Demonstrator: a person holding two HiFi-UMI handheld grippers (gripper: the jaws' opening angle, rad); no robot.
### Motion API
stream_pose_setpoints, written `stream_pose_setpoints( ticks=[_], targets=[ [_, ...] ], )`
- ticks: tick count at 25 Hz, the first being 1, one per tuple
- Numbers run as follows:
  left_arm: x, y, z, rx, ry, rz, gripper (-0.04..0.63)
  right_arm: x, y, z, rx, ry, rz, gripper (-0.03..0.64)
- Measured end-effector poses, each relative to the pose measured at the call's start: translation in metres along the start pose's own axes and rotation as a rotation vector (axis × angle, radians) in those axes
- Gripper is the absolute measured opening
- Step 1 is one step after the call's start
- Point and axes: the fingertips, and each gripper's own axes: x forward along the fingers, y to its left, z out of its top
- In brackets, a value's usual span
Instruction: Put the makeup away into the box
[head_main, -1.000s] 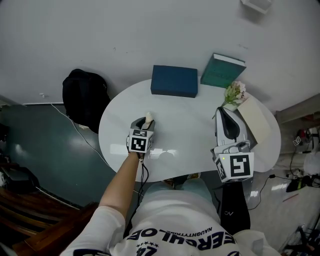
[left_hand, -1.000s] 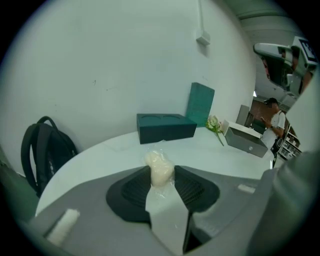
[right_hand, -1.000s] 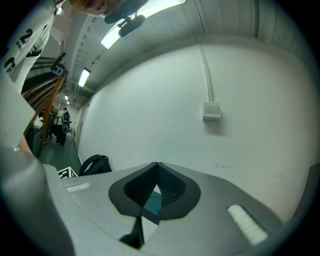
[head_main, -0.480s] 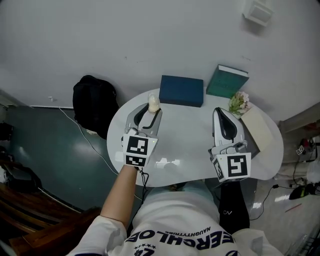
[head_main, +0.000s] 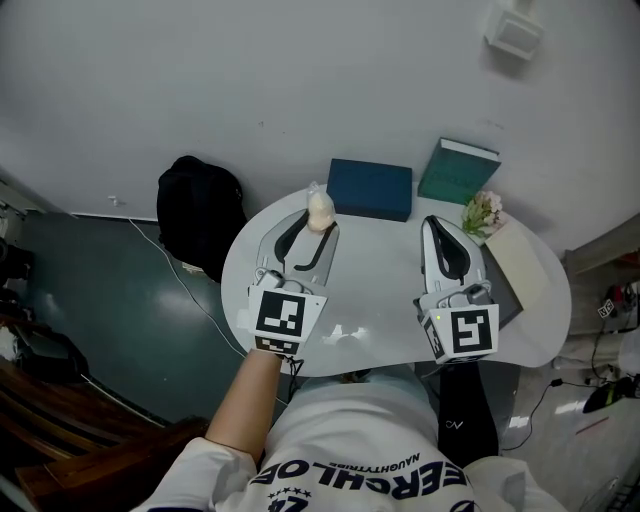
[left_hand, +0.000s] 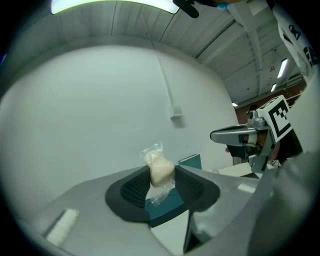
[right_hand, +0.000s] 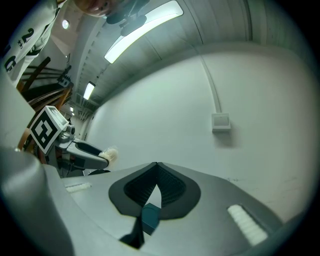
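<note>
My left gripper (head_main: 319, 214) is shut on a small cream makeup sponge (head_main: 320, 209) in clear wrap, held above the white table (head_main: 380, 285) just left of the closed dark blue box (head_main: 370, 189). In the left gripper view the sponge (left_hand: 160, 169) sits between the two pads, with the blue box (left_hand: 167, 206) below and beyond it. My right gripper (head_main: 437, 222) hovers over the table's right side, shut with nothing in it. In the right gripper view its pads (right_hand: 172, 186) meet at the tip, and a bit of teal surface (right_hand: 150, 216) shows through the slit below.
A green book (head_main: 458, 172) lies right of the blue box, with a small bunch of flowers (head_main: 482, 211) and a beige board (head_main: 520, 262) beside it. A black backpack (head_main: 200, 212) sits on the floor left of the table. The wall is close behind.
My left gripper has carried the sponge forward, from the table's near left toward the blue box. The right gripper has barely moved.
</note>
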Motion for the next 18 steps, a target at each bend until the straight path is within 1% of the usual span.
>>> stream_pose_setpoints(
  ticks=[7,13,18],
  targets=[
    [0.020,-0.035,0.022,-0.013,-0.037,-0.062,0.163,-0.024,-0.035,-0.002,-0.001,0.006,-0.061,0.029],
    [0.049,-0.086,0.049,0.014,-0.081,-0.117,0.164,-0.063,-0.089,-0.008,-0.004,0.022,-0.143,0.029],
    [0.077,-0.135,0.072,0.025,-0.108,-0.173,0.164,-0.099,-0.143,-0.007,-0.016,0.028,-0.213,0.029]
  ],
)
